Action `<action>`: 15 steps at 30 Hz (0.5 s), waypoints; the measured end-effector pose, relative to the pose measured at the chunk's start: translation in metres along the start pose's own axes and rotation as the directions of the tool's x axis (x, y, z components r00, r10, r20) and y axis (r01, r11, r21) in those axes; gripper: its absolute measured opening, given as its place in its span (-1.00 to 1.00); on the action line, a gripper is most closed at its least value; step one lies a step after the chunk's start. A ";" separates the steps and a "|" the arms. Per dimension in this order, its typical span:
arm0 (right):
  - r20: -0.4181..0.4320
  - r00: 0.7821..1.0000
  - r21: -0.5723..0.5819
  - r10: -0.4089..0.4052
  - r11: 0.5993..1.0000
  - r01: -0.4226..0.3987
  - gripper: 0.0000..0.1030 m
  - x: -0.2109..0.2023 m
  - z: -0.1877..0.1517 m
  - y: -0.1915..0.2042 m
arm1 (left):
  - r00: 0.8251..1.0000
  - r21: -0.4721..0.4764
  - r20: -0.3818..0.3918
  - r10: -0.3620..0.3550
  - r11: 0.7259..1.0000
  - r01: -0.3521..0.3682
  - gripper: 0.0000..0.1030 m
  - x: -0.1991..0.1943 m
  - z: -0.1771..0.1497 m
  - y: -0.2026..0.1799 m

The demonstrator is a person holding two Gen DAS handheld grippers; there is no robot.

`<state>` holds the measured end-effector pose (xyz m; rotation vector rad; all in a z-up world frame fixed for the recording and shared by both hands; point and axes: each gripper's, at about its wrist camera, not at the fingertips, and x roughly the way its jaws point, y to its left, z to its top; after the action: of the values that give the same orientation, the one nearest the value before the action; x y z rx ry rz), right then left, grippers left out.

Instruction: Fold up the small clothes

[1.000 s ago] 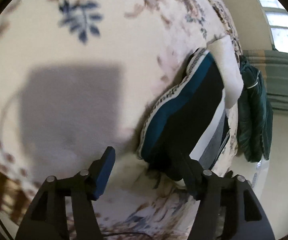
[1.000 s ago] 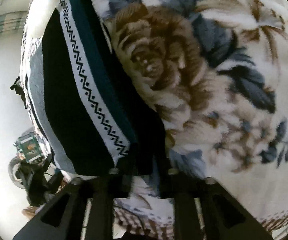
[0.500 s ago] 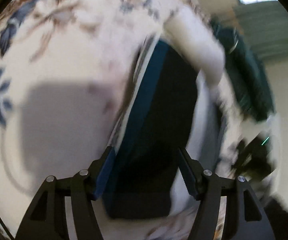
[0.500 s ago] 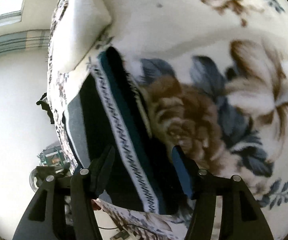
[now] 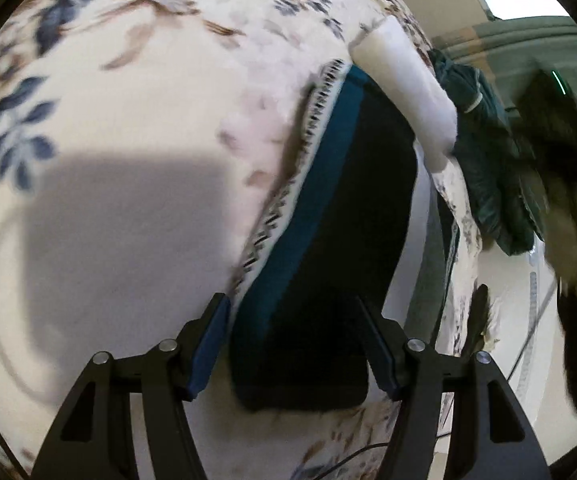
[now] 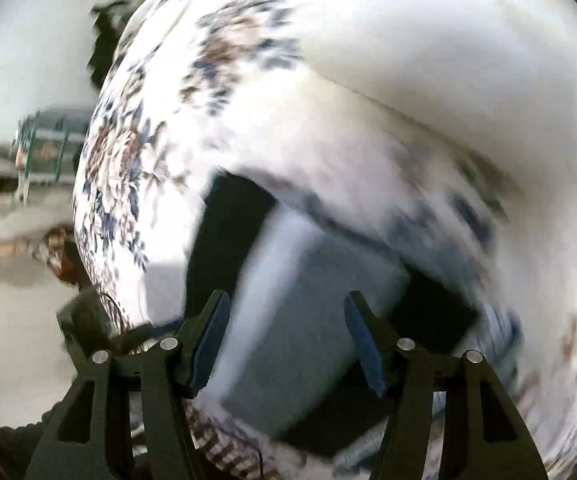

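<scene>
Since the earlier frames, the right gripper [image 6: 286,338] has been carried from the patterned edge of the folded garment [image 5: 328,240] to its grey and black side, and its jaws, then closed together at the cloth, are now parted with nothing pressed between the pads. Its view is heavily smeared by motion. The left gripper [image 5: 294,342] has been brought over the near end of the garment, which earlier lay off to its right.

Nearest the left wrist camera, the left gripper's two blue-padded fingers [image 5: 208,340] are seen spread apart, one on each side of the garment's near corner; the pads are not closed on the cloth, though whether the left pad brushes the edge cannot be told. The garment lies folded flat on the floral blanket [image 5: 128,100], with a white zigzag-patterned band along its left edge, then a teal stripe, then a broad black panel, then a pale strip. In the right wrist view its grey panel [image 6: 308,320] and black parts are seen under the open fingers.

Beyond the garment, a white rolled cloth [image 5: 408,96] rests at its far end. Farther right, past the blanket's edge, a dark green bundle of fabric [image 5: 484,160] is visible. A blurred dark shape [image 5: 560,168] fills the far right edge.
</scene>
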<state>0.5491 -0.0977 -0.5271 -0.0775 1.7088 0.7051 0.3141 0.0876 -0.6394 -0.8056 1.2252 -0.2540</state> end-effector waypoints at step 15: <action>-0.139 0.988 0.139 0.063 0.989 -0.044 -0.84 0.107 0.087 0.012 | 0.999 -0.002 0.020 -0.037 0.999 0.037 -0.64 -0.003 -0.017 0.007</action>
<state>0.5899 -0.0112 -0.6273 0.0133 1.8977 0.6337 0.2958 0.0876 -0.6435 -0.8317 1.1925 -0.2741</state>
